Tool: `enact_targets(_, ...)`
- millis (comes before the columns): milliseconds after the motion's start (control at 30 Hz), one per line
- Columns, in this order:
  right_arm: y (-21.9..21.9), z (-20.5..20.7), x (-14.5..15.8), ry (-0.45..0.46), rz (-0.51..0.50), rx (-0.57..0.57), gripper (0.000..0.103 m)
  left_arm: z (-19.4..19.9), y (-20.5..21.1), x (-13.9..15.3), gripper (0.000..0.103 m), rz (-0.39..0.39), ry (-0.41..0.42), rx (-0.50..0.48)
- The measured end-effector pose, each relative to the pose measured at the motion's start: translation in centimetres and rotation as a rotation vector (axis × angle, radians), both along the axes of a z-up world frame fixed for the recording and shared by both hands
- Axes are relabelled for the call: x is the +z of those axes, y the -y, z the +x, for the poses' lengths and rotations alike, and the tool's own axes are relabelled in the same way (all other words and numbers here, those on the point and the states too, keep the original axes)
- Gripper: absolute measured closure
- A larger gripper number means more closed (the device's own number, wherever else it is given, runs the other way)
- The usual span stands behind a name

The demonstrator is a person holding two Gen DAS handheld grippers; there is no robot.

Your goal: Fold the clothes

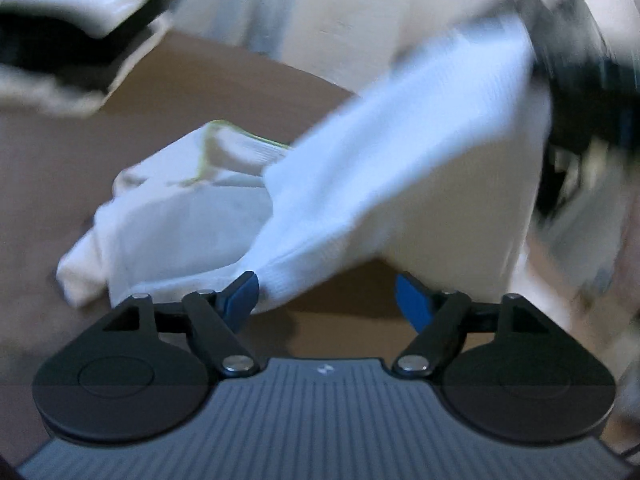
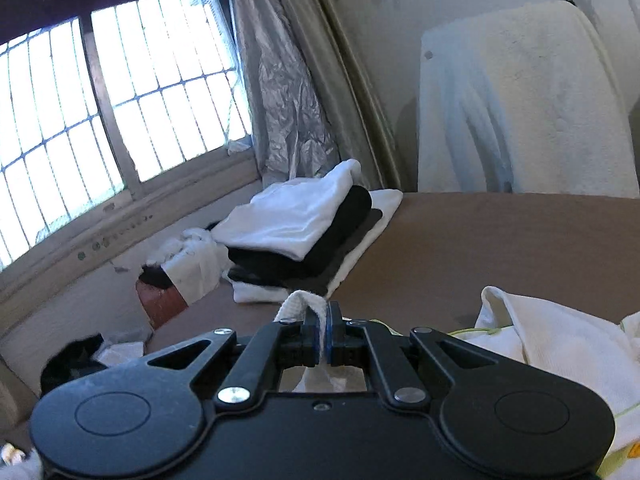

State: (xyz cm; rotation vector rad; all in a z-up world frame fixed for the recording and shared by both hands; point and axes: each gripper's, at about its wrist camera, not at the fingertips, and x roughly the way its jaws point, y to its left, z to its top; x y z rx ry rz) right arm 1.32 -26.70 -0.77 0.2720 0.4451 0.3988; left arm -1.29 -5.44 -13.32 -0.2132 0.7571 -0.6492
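Ribbed white sock [image 1: 384, 184] — seemingly stretched, blurred — pinched in right tongs [image 2: 324, 332]; left tongs [image 1: 326, 300] gape, holding nothing.

The left wrist view is dim and smeared with motion blur; the white cloth [image 1: 400, 168] streaks toward two o'clock, and only the left tool [image 1: 326, 296] at six o'clock stays sharp. The right wrist view is crisp. Daylight floods in from the window [image 2: 112, 112] at ten o'clock, blown out to white glare. Fisheye distortion bends edges in both.
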Motion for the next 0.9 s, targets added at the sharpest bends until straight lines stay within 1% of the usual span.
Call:
enact_targets(100,0.0,-0.3,-0.1,0.009,-0.001,-0.010,0.098,-0.7,1.9,-0.3,0.028,0.072,0.066,-0.051)
enact_targets(167,0.0,-0.3,-0.5,-0.003,0.002,-0.001,0.098,0.5,1.8,-0.3,0.029,0.008,0.042,-0.018)
enact_targets(200,0.0,-0.3,-0.7,-0.011,0.008,0.006,0.098,0.9,1.5,-0.1,0.033,-0.022,0.049,0.009)
enact_targets(233,0.0,-0.3,-0.8,-0.018,0.017,0.012,0.098,1.1,1.1,0.2,0.075,-0.030,0.072,0.034)
enact_targets(267,0.0,-0.4,-0.7,-0.019,0.022,0.018,0.098,0.8,1.2,0.9,0.099,0.009,0.120,0.053)
enact_targets(300,-0.1,-0.5,-0.6,-0.018,0.026,0.023,0.098,0.6,1.2,1.5,0.099,0.046,0.167,0.070)
enact_targets(367,-0.1,-1.4,0.3,0.009,0.026,0.023,0.098,-0.8,0.9,3.3,0.099,0.079,0.251,0.078)
enact_targets(400,-0.1,-1.9,0.8,0.025,0.030,0.027,0.098,-1.6,0.1,4.5,0.099,0.053,0.265,0.080)
enact_targets(467,0.2,-3.4,2.0,0.040,0.061,0.071,0.098,-3.2,-1.6,6.7,0.099,0.001,0.291,0.086)
enact_targets(533,0.8,-4.7,3.0,0.030,0.107,0.141,0.098,-5.1,-4.1,8.6,0.099,-0.079,0.275,0.100)
enact_targets(567,1.2,-5.0,3.1,0.006,0.152,0.202,0.098,-6.1,-5.4,9.2,0.099,-0.106,0.262,0.098)
enact_targets(633,2.5,-5.2,2.6,-0.078,0.318,0.370,0.098,-7.8,-6.7,9.6,0.098,-0.062,0.239,0.057)
enact_targets(667,2.9,-5.1,2.1,-0.127,0.379,0.442,0.098,-8.5,-7.2,9.7,0.097,-0.030,0.224,0.037)
enact_targets(700,3.0,-5.0,1.5,-0.176,0.397,0.491,0.098,-8.5,-7.0,8.8,0.096,0.073,0.181,0.024)
enact_targets(733,2.8,-4.8,0.7,-0.220,0.363,0.486,0.098,-8.5,-6.8,8.0,0.091,0.176,0.136,0.011)
enact_targets(767,2.5,-4.6,-0.3,-0.272,0.331,0.479,0.098,-8.4,-6.6,7.1,0.090,0.274,0.089,0.000)
enact_targets(800,1.9,-4.0,-2.0,-0.361,0.303,0.457,0.097,-8.0,-6.7,5.7,0.090,0.323,0.019,0.010)
enact_targets(833,1.3,-3.5,-3.7,-0.450,0.279,0.440,0.096,-7.7,-7.2,4.7,0.089,0.326,-0.029,0.034)
enact_targets(867,0.7,-3.2,-5.6,-0.542,0.274,0.448,0.095,-7.3,-7.6,3.8,0.087,0.327,-0.072,0.057)
enact_targets(900,0.2,-2.9,-7.4,-0.633,0.270,0.455,0.093,-6.4,-7.8,3.8,0.086,0.318,-0.082,0.072)
